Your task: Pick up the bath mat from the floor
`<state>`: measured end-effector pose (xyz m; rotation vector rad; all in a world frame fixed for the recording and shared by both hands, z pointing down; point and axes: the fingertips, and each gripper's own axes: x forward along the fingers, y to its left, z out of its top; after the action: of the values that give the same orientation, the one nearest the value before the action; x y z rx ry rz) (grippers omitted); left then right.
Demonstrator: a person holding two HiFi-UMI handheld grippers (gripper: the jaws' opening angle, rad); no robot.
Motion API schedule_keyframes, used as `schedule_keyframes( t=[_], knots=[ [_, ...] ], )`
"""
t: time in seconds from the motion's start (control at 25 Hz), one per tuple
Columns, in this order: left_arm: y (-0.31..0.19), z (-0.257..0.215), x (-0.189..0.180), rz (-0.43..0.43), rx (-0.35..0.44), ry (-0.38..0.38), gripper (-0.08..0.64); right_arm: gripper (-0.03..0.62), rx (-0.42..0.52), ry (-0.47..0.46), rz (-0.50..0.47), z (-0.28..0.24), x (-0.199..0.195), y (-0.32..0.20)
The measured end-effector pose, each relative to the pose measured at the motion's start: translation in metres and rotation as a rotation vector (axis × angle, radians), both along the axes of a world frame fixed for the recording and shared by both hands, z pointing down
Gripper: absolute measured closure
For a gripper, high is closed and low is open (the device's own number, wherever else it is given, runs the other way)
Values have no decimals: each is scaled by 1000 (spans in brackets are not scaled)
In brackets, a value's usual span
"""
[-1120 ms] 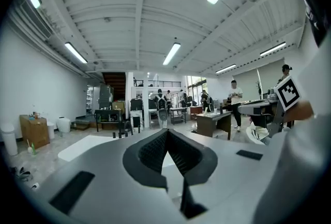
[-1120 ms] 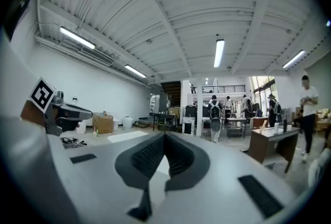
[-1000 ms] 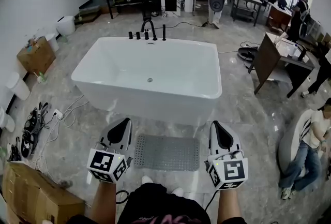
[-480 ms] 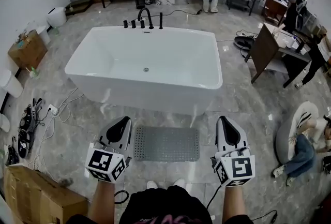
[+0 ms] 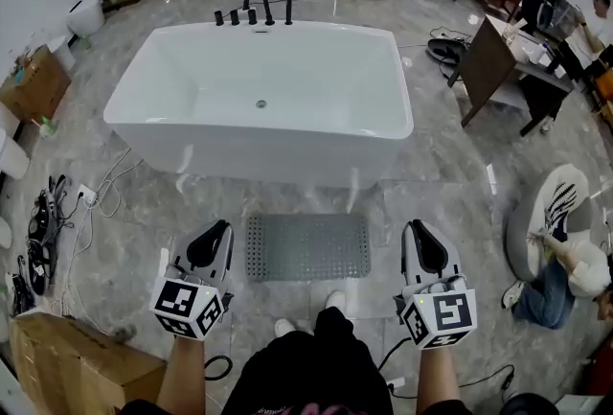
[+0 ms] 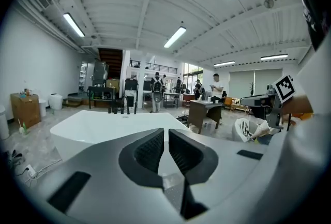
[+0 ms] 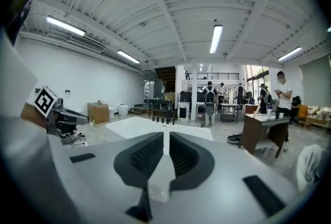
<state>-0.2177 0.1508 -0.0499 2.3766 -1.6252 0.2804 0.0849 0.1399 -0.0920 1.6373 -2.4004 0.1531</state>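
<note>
- Both grippers have dropped toward the floor over the last second, and my head view now tips more steeply down.
- The left gripper (image 5: 218, 231) is clenched. In its own view the two dark pads meet with nothing between them.
- The right gripper (image 5: 417, 233) is clenched too, pads together and empty, the same as a second ago.
- The bath mat (image 5: 306, 247) lies flat on the marble floor (image 5: 450, 202) between the two grippers, untouched by either.
- A second ago the jaw tips reached past the mat's far edge. Now they sit about level with that edge.
- The right gripper now stands further off the mat's right edge than before, while the left one is just beside its left edge.
- The bathtub (image 5: 259, 154) is straight ahead of both grippers, beyond the mat, and it fills more of the picture than it did.
- Its black taps (image 5: 254, 9) have slid toward the top of my view, and the standing people behind them are mostly cut off now.
- My shoes (image 5: 335, 300) show behind the mat, between the two marker cubes. Earlier only one showed.
- A cardboard box (image 5: 77, 370) sits behind and to the left of the left gripper.
</note>
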Motion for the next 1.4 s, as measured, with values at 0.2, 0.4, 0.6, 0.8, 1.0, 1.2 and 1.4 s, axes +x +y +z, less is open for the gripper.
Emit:
schedule_keyframes(
  t=[0.2,0.4,0.6,0.8,1.0,1.2,1.4],
  knots=[
    [-14,55,7,-20,-84,-25,549,560,-75,-5,2,55,22,-19],
    [-29,144,29,28,-218,-5,456,477,-196,-7,-9,145,46,-46],
    [-34,280,29,22,-370,-24,356,448,-303,31,-6,272,65,-57],
    [-35,417,10,-48,-497,-34,333,405,-445,24,-17,405,75,-60],
    [-41,566,-18,-162,-584,8,322,387,-504,38,-5,531,82,-69],
    [-40,695,-41,-214,-664,-40,298,368,-581,31,15,662,90,-74],
    [-30,789,-54,-203,-710,-110,279,359,-613,54,40,764,101,-73]
  ],
)
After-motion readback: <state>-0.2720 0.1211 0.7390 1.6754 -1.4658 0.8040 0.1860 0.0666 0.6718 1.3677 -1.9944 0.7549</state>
